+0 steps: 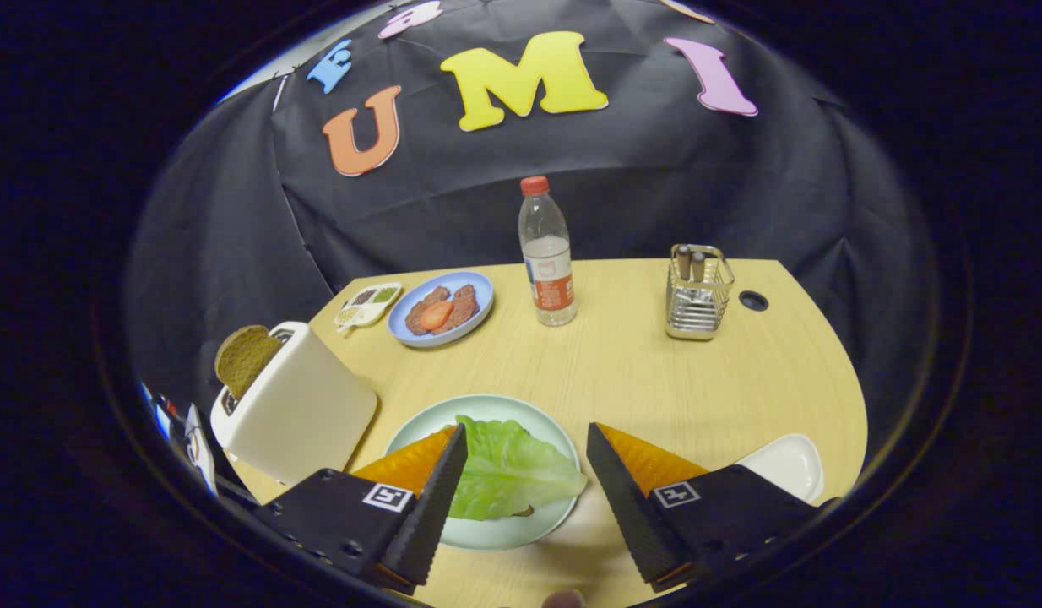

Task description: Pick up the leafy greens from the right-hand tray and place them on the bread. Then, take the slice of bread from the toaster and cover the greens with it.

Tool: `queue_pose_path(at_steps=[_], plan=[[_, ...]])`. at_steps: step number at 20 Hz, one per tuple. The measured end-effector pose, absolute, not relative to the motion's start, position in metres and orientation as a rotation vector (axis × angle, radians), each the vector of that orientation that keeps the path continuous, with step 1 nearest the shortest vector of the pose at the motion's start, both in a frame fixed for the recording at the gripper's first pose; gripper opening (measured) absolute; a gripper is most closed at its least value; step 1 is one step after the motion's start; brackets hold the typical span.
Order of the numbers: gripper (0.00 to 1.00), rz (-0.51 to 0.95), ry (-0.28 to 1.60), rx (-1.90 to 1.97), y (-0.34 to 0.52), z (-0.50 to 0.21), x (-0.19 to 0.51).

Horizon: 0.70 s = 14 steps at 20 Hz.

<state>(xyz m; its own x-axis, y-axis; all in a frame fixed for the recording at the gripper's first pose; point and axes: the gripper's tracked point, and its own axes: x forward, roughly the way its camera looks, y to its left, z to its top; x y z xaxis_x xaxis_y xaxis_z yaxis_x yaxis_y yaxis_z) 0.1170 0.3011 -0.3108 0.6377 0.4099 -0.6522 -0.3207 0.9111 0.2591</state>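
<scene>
Jaws spread wide and empty, the gripper (527, 456) hangs over the green lettuce leaf (508, 469) lying between them, apparently covering the bread.

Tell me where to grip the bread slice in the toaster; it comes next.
Take the bread slice by its exposed upper half, from above, one finger on each flat face; its lower part sits in the toaster slot. The gripper hangs open over the greens.
</scene>
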Motion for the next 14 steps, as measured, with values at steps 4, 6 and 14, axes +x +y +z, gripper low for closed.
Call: queue_pose_path(at_steps=[4,6,14], plan=[[0.96,0.392,0.661,0.079,0.288,-0.261,0.114],[0.96,0.379,0.597,0.061,0.287,-0.232,0.106],[0.96,0.381,0.441,0.073,0.34,-0.147,0.054]])
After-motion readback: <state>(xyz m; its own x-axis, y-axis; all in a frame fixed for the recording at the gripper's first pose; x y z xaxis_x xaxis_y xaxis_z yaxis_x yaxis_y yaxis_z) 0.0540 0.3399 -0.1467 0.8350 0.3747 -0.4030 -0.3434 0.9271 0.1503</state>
